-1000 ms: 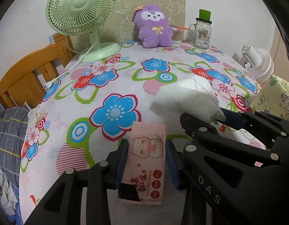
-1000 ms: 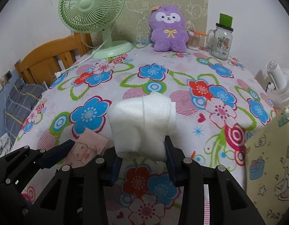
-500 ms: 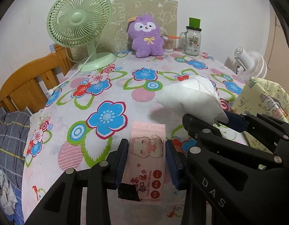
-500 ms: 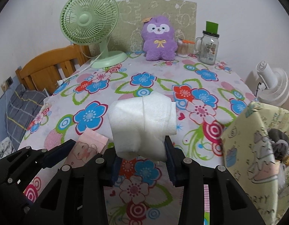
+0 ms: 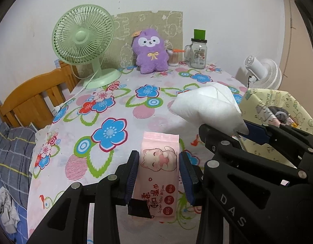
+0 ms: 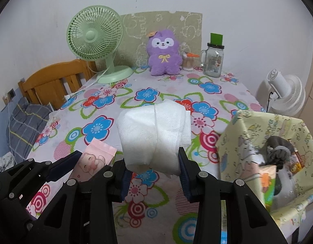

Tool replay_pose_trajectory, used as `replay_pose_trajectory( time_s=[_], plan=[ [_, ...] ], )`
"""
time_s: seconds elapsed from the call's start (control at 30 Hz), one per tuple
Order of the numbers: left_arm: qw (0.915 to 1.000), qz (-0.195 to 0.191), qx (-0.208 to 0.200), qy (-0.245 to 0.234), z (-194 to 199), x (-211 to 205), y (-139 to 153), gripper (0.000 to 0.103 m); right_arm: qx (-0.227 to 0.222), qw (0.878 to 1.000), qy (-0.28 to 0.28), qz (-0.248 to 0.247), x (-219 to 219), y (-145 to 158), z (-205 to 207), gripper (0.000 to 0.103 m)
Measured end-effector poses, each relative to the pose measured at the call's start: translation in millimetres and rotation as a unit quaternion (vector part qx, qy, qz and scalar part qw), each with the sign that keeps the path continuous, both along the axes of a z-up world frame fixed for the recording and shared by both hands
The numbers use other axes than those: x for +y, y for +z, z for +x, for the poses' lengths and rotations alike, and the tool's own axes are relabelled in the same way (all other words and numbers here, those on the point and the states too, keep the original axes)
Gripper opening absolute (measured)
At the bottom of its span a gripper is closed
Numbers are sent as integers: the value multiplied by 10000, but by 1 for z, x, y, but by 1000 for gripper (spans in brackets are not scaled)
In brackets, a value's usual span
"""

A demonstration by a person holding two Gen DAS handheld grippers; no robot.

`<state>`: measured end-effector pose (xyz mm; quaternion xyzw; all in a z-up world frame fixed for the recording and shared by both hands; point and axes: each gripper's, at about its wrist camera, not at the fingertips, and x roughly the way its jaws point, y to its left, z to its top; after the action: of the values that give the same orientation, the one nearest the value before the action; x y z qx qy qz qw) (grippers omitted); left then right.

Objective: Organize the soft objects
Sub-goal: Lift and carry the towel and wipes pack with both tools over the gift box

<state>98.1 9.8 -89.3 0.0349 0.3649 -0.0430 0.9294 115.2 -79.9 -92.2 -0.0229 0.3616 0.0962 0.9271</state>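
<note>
Above the flowered tablecloth [image 6: 107, 126], beside the yellow fabric bin [image 6: 264, 130] – white folded cloth [image 6: 154, 138] clamped in right gripper [image 6: 154, 174]. Left of that cloth – pink wipes pack [image 5: 158, 174] pinched in left gripper [image 5: 158, 172].

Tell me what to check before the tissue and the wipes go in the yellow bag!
1. Right tongs shut on the white tissue: ok.
2. Left tongs shut on the pink wipes pack: ok.
3. Yellow bag mouth open: ok.
4. Room left inside the bag, which already holds things: cannot tell.
5. Tissue held above the bag mouth: not ok, it is beside the bag, over the table.
6. Purple plush toy out of the way: ok.
</note>
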Motion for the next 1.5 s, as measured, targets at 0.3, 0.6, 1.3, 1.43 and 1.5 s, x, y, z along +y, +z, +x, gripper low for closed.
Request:
replay_pose_trajectory(
  time_s=[0.3,0.6,1.3,1.43,1.5],
  plan=[
    [9997,32,-215,-66,-18,-19,18,41,-186,9998,-68,15,-19,19,-19,44],
    [9992,91,-384,-98,-32,-33,36,41,-342,9993,-115,51,-34,37,-35,44],
    [9974,161,-667,-226,-42,-66,70,41,-621,9978,-221,110,-68,73,-47,44],
    [9970,181,-702,-257,-42,-73,74,41,-647,9975,-239,134,-76,78,-47,44],
    [9969,184,-718,-281,-42,-77,76,41,-662,9974,-258,139,-80,80,-47,44]
  ],
)
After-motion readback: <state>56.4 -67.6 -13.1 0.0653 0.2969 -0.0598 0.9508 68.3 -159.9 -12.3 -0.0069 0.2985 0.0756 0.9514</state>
